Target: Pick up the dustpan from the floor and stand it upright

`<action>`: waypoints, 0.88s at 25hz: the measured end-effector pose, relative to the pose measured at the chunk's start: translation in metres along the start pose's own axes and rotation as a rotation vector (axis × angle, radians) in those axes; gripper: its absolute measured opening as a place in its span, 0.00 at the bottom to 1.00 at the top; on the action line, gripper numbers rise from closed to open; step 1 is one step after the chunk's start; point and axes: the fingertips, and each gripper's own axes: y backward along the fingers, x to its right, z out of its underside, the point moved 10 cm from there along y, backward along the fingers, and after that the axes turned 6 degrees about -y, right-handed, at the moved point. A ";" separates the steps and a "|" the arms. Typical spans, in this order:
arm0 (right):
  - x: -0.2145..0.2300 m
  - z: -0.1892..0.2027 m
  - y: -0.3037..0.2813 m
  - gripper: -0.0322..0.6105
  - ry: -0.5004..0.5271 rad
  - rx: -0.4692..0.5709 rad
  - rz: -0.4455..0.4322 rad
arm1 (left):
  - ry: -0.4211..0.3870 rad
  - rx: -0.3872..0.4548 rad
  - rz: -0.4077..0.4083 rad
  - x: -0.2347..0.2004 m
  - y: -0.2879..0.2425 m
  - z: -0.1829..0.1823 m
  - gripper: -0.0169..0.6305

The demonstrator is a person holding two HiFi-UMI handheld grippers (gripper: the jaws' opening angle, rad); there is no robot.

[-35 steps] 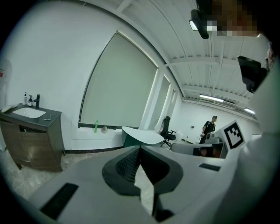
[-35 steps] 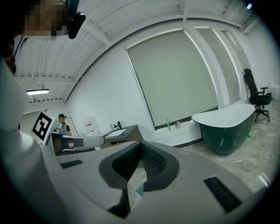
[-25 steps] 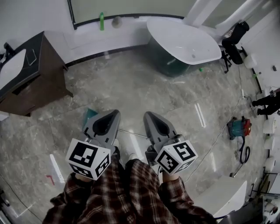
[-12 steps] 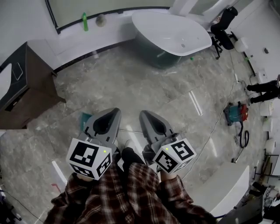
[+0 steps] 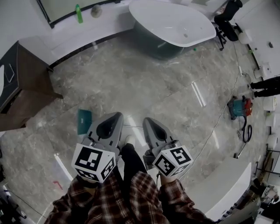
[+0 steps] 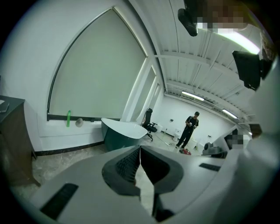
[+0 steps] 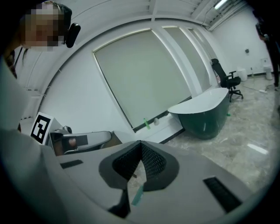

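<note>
Left gripper (image 5: 118,115) and right gripper (image 5: 146,119) were both closed and empty above the marble floor (image 5: 131,83). The teal dustpan (image 5: 84,121) lay flat beside the left gripper, partly hidden behind it.

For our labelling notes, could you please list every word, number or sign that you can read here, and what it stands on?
No text is readable.
The black-and-white marker cubes show only square patterns, not letters.
Any label on the green plastic bottle is too small to read.
</note>
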 end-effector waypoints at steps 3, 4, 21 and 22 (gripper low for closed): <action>0.040 0.027 -0.009 0.07 -0.057 -0.025 0.062 | 0.000 -0.073 0.006 -0.008 -0.026 0.034 0.05; 0.055 0.038 -0.012 0.07 -0.077 -0.038 0.081 | -0.002 -0.095 0.004 -0.010 -0.035 0.047 0.05; 0.303 0.303 -0.078 0.12 -0.348 -0.194 0.372 | 0.081 -0.304 0.039 -0.065 -0.147 0.346 0.05; 0.318 0.319 -0.082 0.15 -0.379 -0.196 0.380 | 0.071 -0.309 0.046 -0.069 -0.154 0.361 0.05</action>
